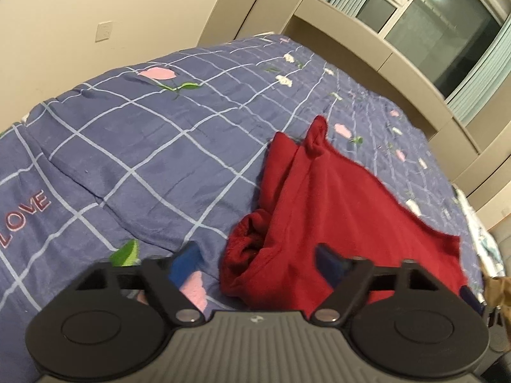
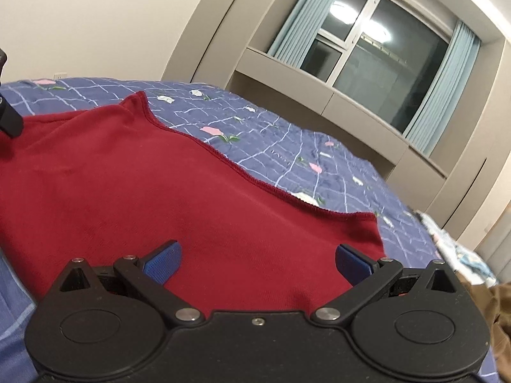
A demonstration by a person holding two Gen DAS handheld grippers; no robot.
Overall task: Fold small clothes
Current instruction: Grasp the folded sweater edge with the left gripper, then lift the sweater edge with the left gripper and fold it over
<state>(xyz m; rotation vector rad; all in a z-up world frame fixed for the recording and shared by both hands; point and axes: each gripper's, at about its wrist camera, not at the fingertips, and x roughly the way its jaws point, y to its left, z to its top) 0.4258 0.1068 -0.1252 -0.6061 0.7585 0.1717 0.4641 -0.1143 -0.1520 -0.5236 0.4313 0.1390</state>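
Red garment (image 1: pixel 335 198) lies beneath left gripper (image 1: pixel 258 265) and right gripper (image 2: pixel 258 260), both spread wide

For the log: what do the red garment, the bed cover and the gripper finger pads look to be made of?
Red garment: soft matte knit, probably cotton jersey; stitched ribbed hem, limp bunching.
Bed cover: thin woven or brushed fabric, matte, apparently quilted; printed grid and flowers, soft creases.
Left gripper and right gripper pads: blue, finely textured, likely rubber; black arms look like matte plastic.
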